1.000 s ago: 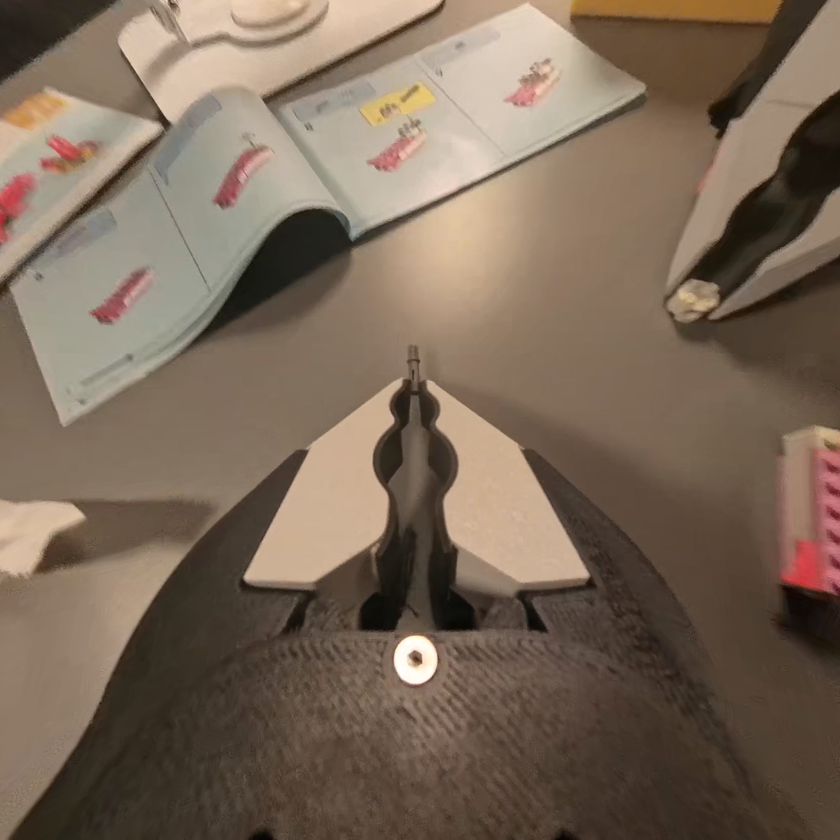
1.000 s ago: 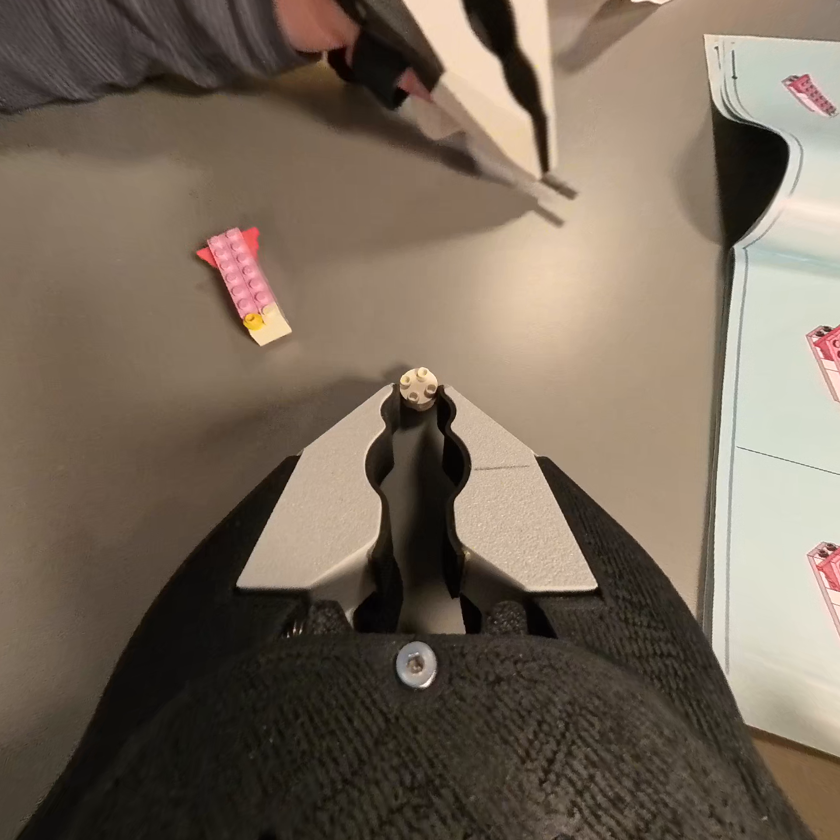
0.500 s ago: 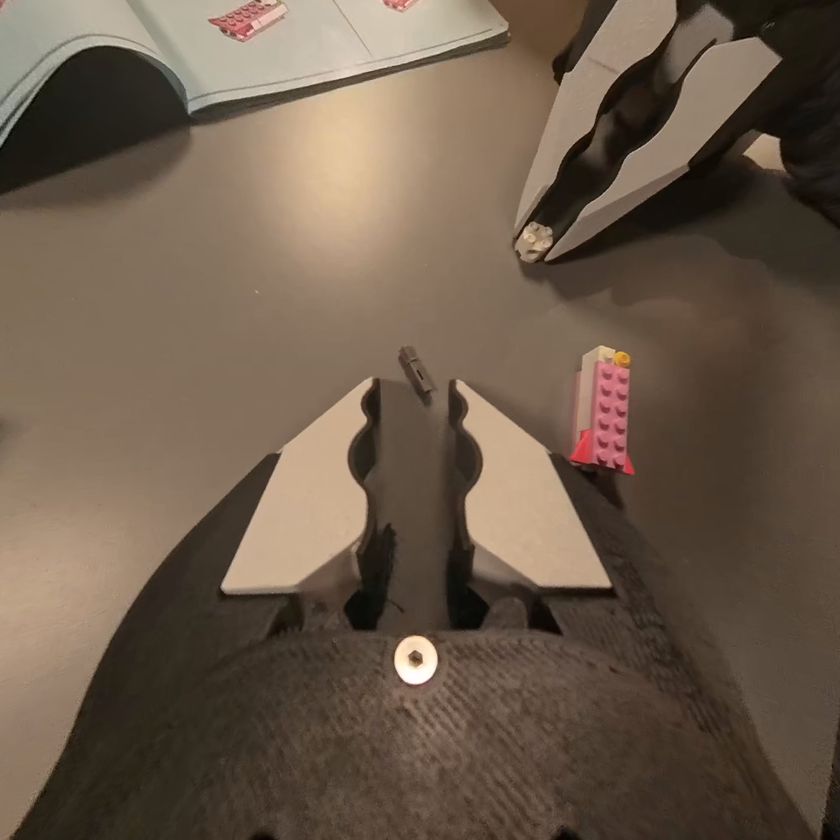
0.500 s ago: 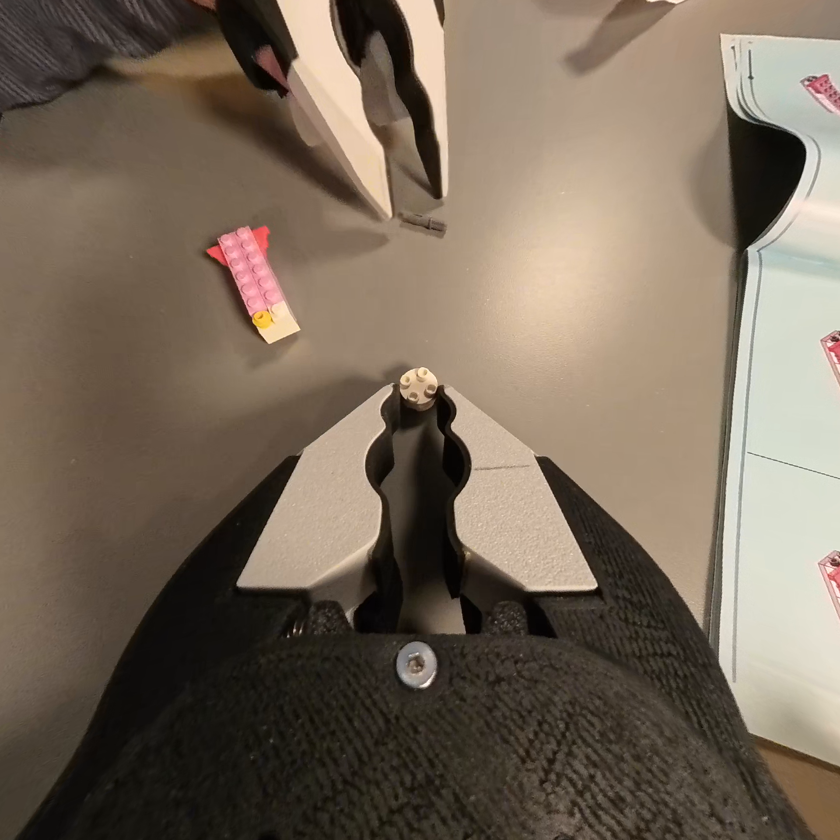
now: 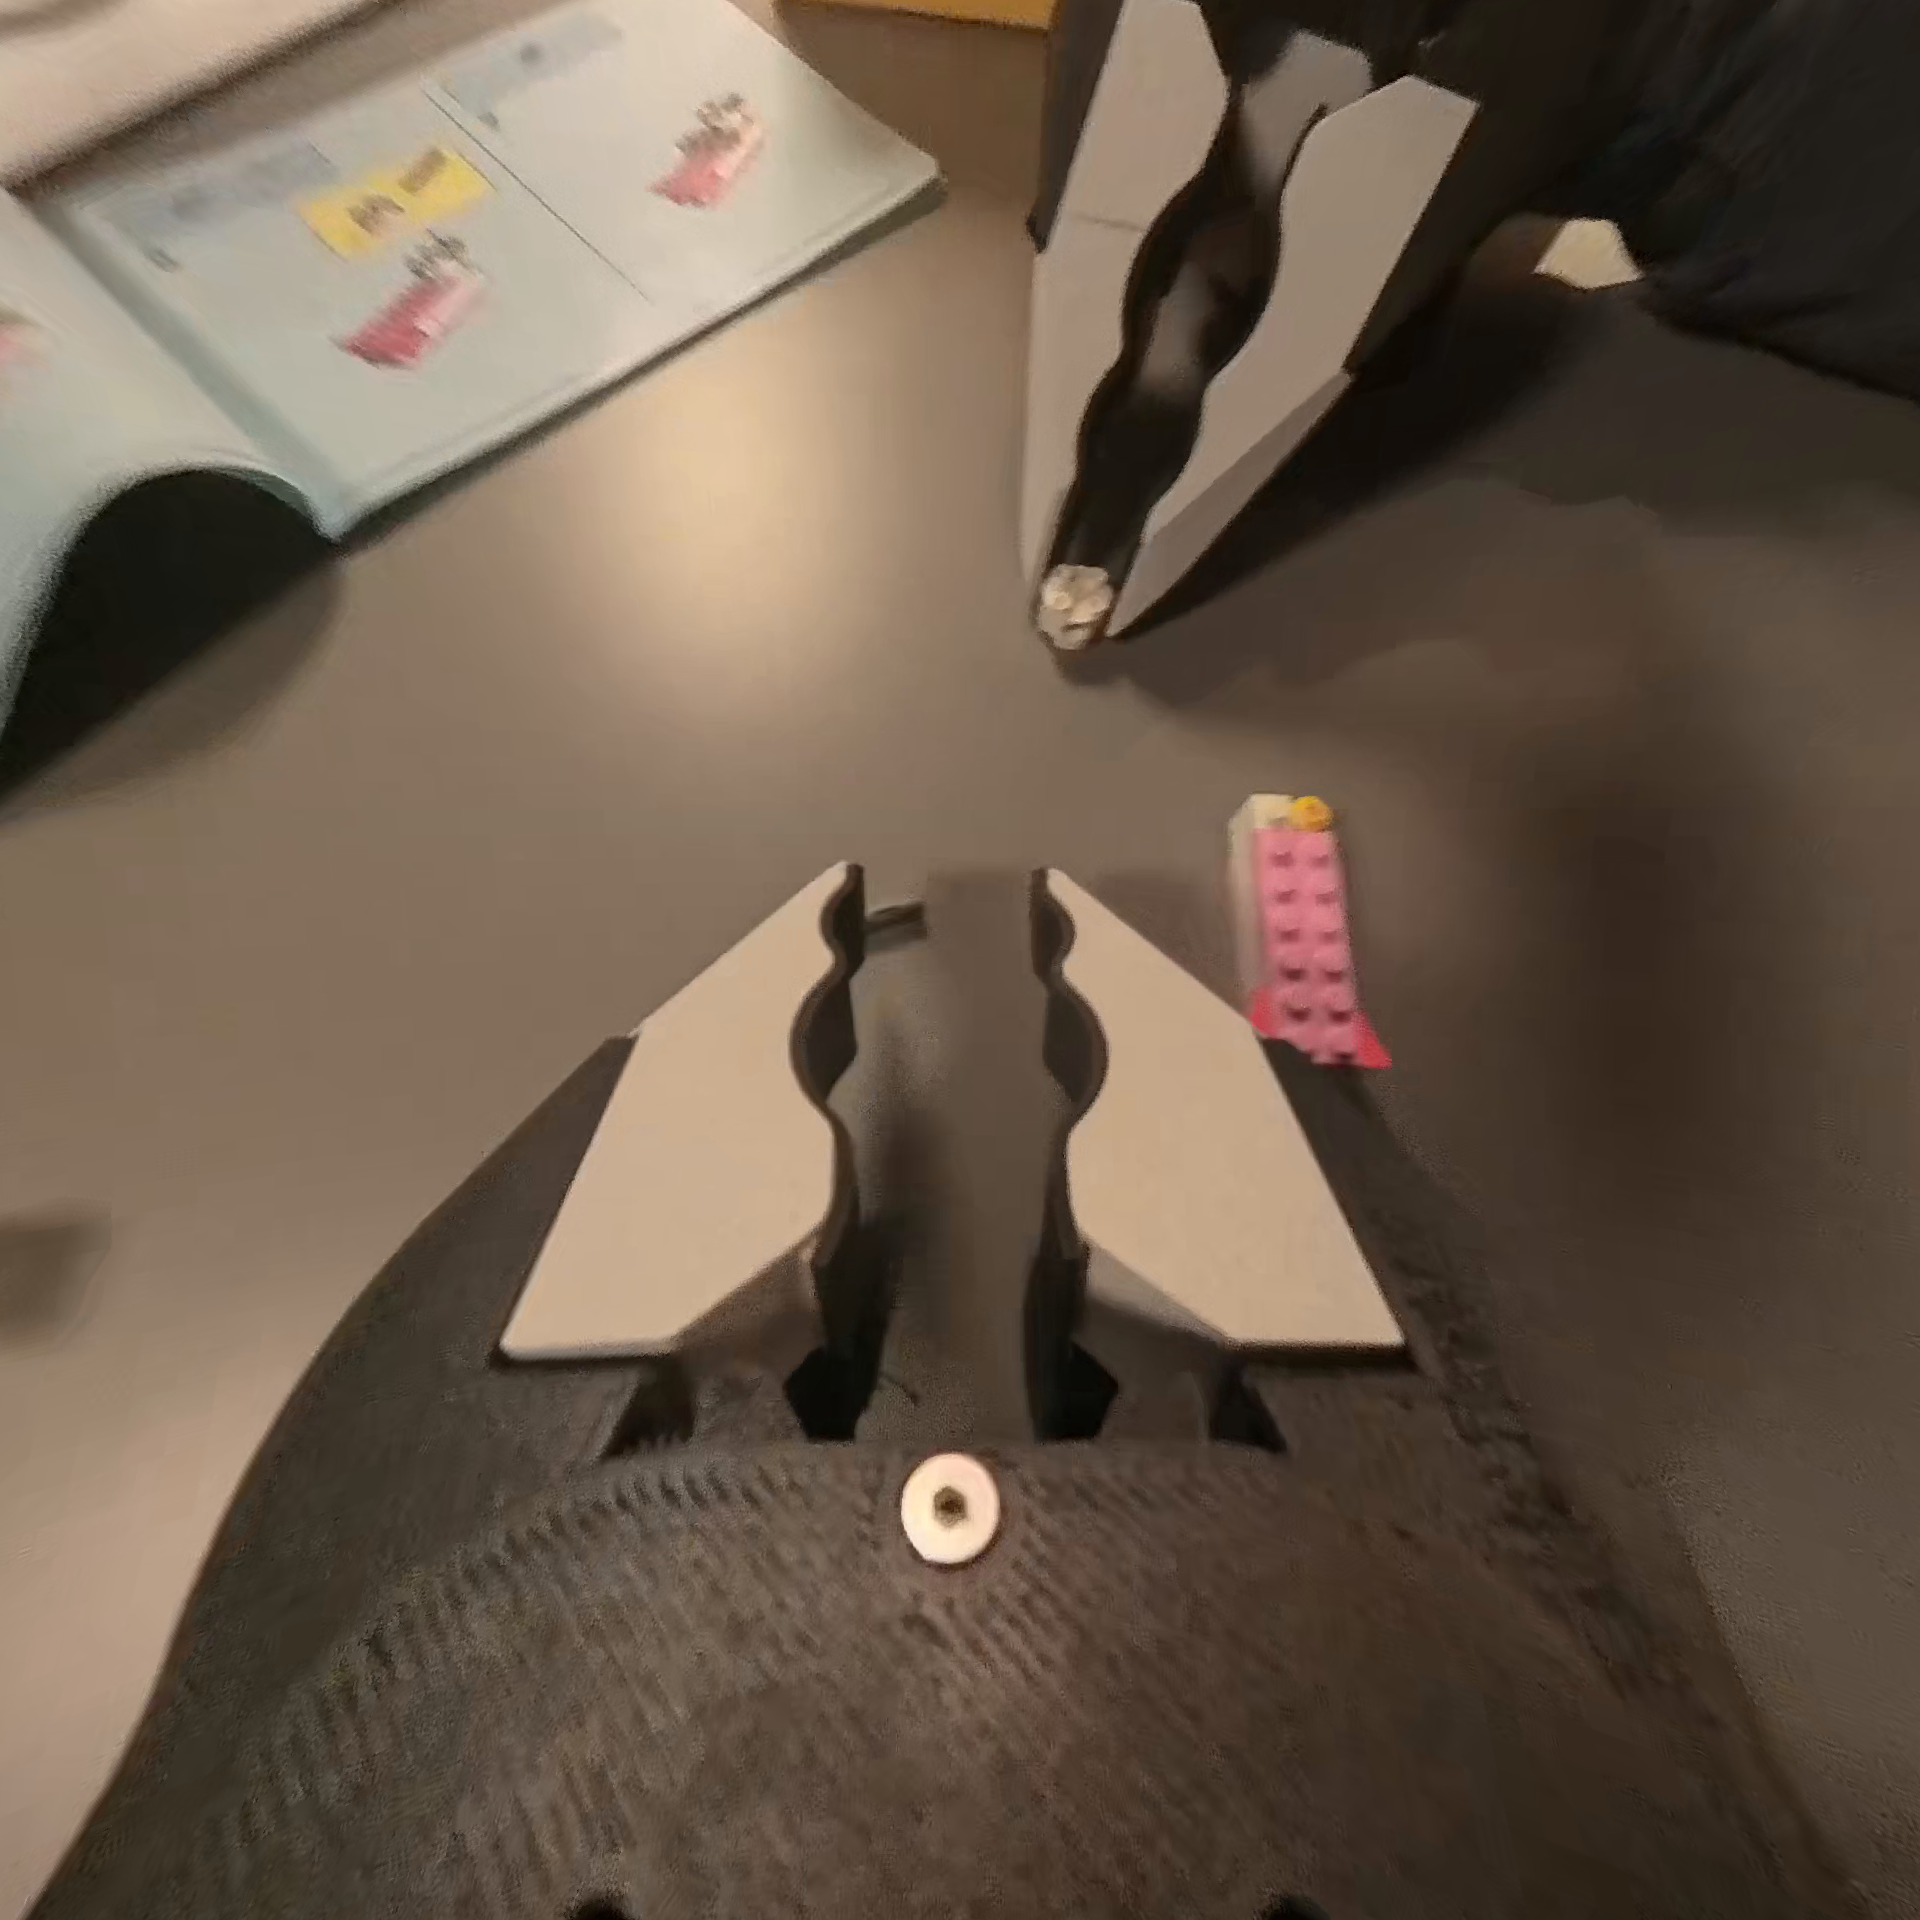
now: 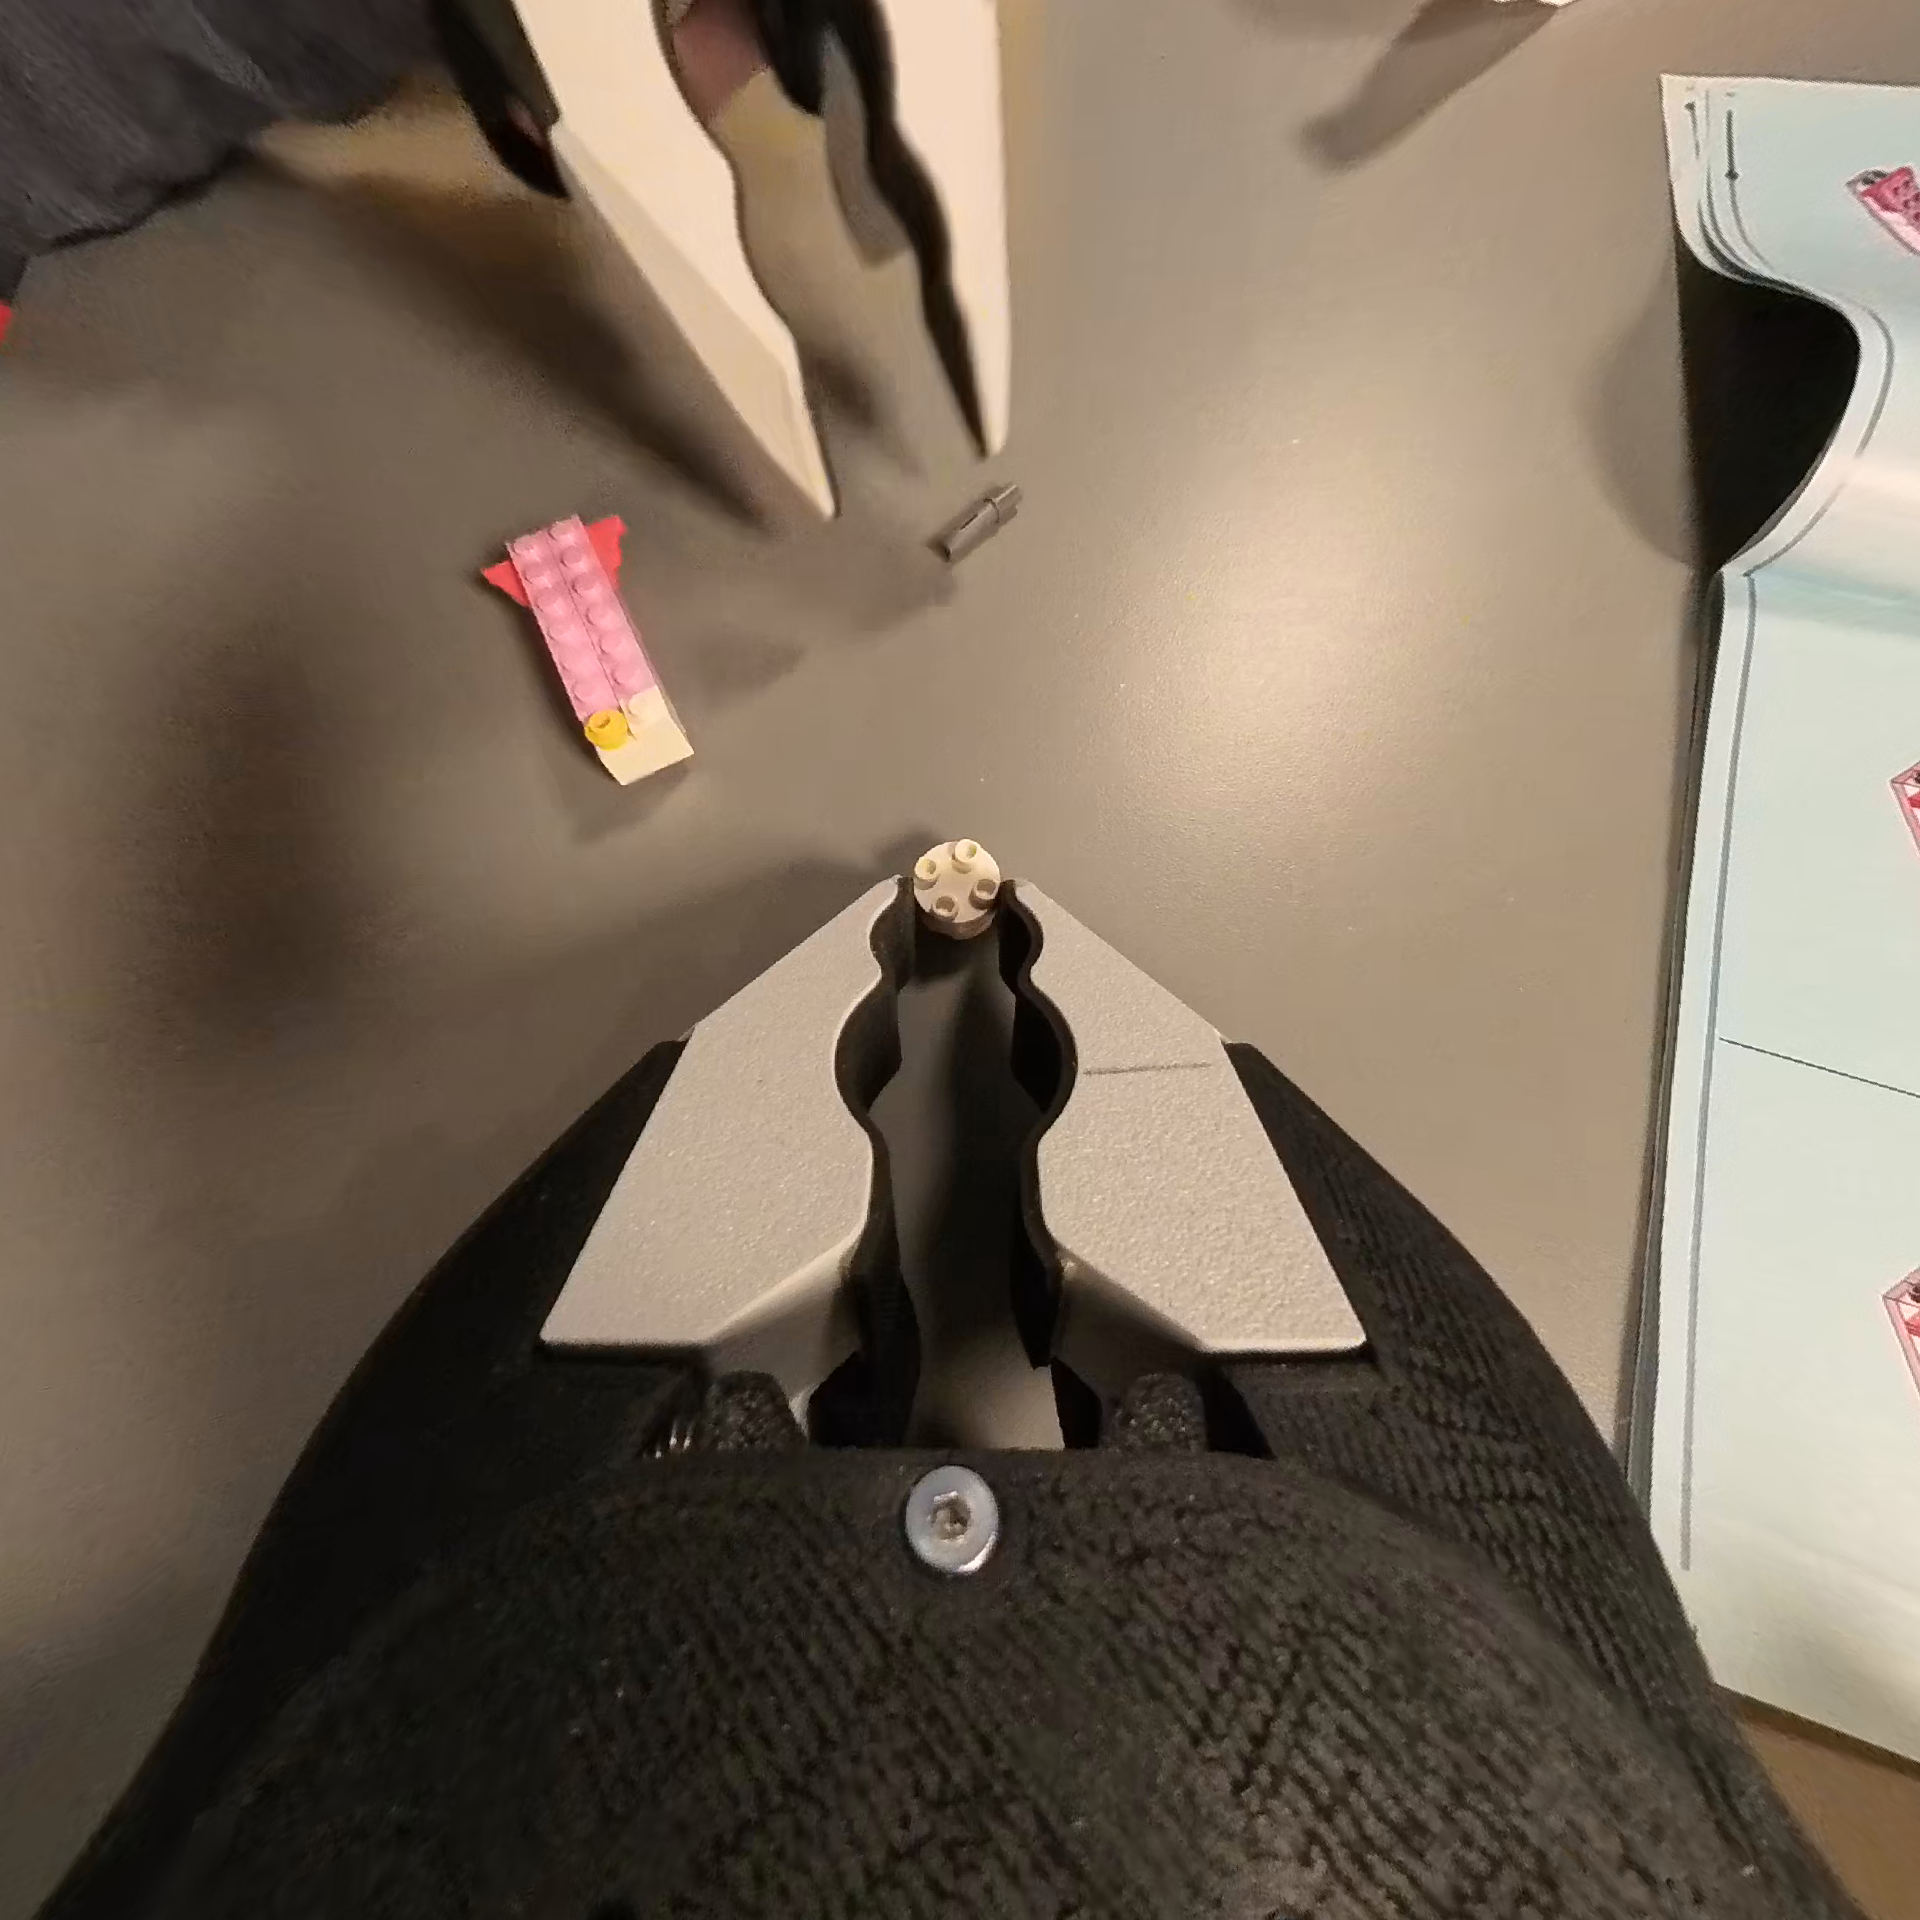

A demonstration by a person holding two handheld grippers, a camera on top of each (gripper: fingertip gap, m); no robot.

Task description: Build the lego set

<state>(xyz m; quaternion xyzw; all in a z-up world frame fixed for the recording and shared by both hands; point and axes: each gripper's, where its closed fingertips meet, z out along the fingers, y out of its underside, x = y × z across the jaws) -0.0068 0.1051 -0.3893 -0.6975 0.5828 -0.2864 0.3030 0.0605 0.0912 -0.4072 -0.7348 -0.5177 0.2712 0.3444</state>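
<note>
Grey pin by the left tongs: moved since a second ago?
Yes. The grey pin left the left tongs, which opened; it now lies on the table, right of the pink brick assembly.

The left wrist view is smeared by motion: the pictures on the open booklet [image 5: 436,260] cannot be made out, and its left part runs off the edge. The small grey pin [image 5: 896,921] is half hidden behind a fingertip [image 5: 831,914] of the left claw [image 5: 943,894]. A yellow thing [image 5: 914,10] is cut off by the top edge. In the right wrist view, a dark sleeve [image 6: 125,114] leaves the top-left corner.
</note>
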